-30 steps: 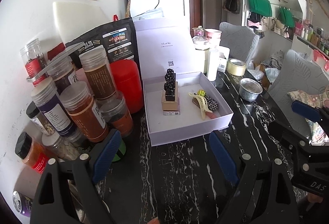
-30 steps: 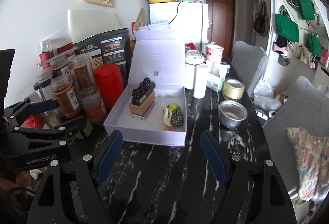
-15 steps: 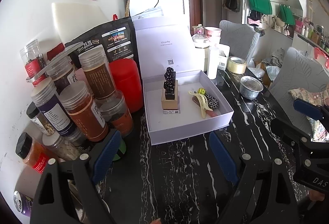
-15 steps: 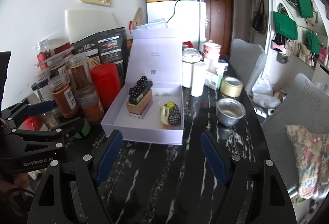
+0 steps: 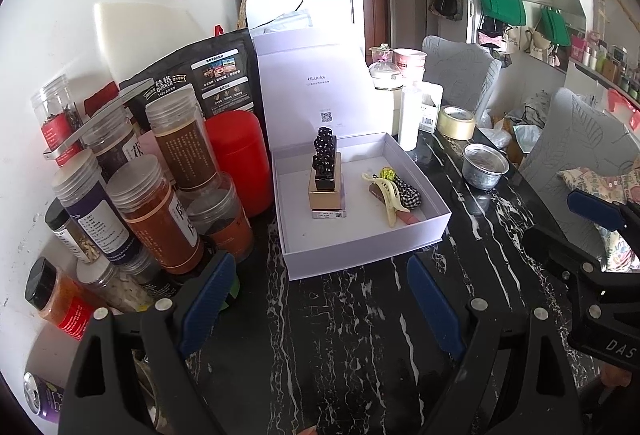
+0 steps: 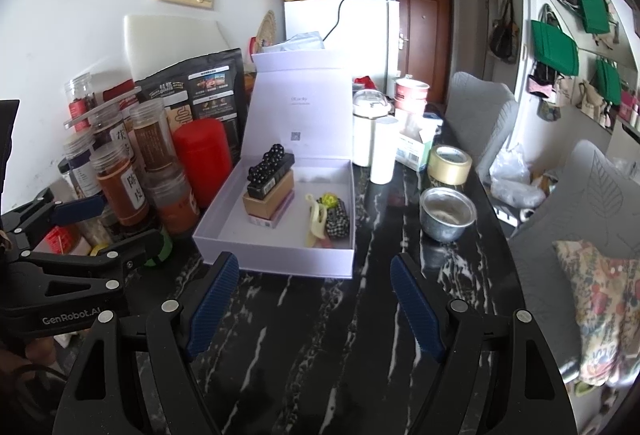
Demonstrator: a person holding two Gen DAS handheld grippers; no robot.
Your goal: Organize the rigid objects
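Left tool [image 5: 316, 295] stands wide and empty above the dark surface [image 5: 352, 347]; right tool [image 6: 316, 299] likewise wide, nothing between its pads. The white box [image 6: 276, 259] lies at 12 o'clock of both, lid up; inside it, a small stack of boxes [image 6: 269, 191] at 11 o'clock and hair clips [image 6: 326, 221] at 1 o'clock, apart. Judged: the contents look settled and closing the lid may remain; bring one tool behind the lid, steady the base with the other; avoid the jars [image 5: 152, 203] crowded at 9 o'clock.
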